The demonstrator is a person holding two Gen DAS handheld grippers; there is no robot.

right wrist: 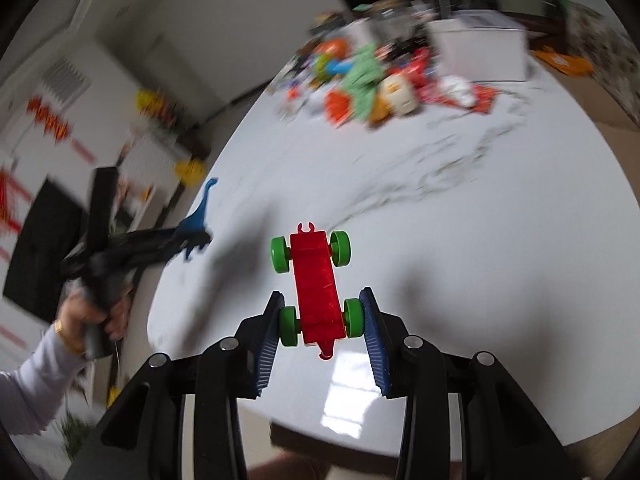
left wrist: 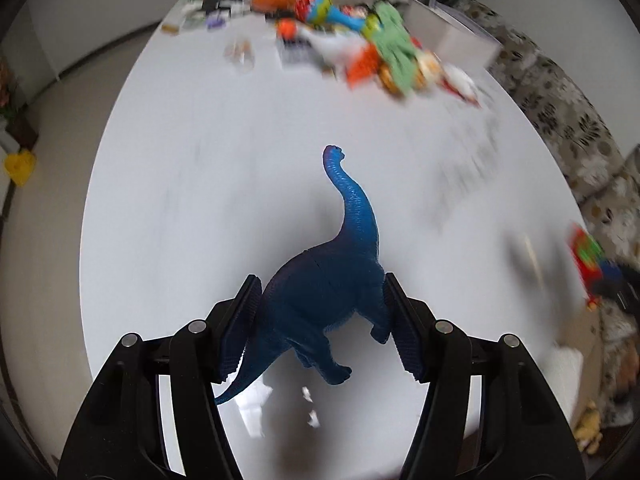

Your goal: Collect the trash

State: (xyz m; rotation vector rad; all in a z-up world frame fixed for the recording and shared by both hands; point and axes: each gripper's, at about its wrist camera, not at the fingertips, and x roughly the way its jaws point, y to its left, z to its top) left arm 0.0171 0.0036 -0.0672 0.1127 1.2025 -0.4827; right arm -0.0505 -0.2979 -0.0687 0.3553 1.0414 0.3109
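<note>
Left tool (left wrist: pixel 323 304) is clamped on the blue dinosaur (left wrist: pixel 332 280) — both ribbed pads pressed against its flanks, long neck curving up and away from the camera, tail and legs dangling below the pads. The dinosaur hangs over the near part of the white tabletop (left wrist: pixel 180 208), clear of the surface with its shadow under it.

Over on the right, the right tool (right wrist: pixel 322 312) grips the red toy car (right wrist: pixel 318 288) by its rear pair of green wheels, one blue pad against each wheel. The car's nose points away from the camera, front wheels free, the whole thing held above the near edge of the tabletop (right wrist: pixel 500 240).

From the right wrist view the left hand (right wrist: pixel 94 312) shows at the tabletop's left edge, wrapped around its black handle, the dinosaur (right wrist: pixel 198 220) sticking out beyond it.

At the far end of the tabletop sits the heap of clutter (left wrist: pixel 360 40) — orange, green and red toys and wrappers, too blurred to sort out — with a white box (right wrist: pixel 480 48) beside it at the far right corner. A patterned sofa (left wrist: pixel 560 112) runs along the right edge.
</note>
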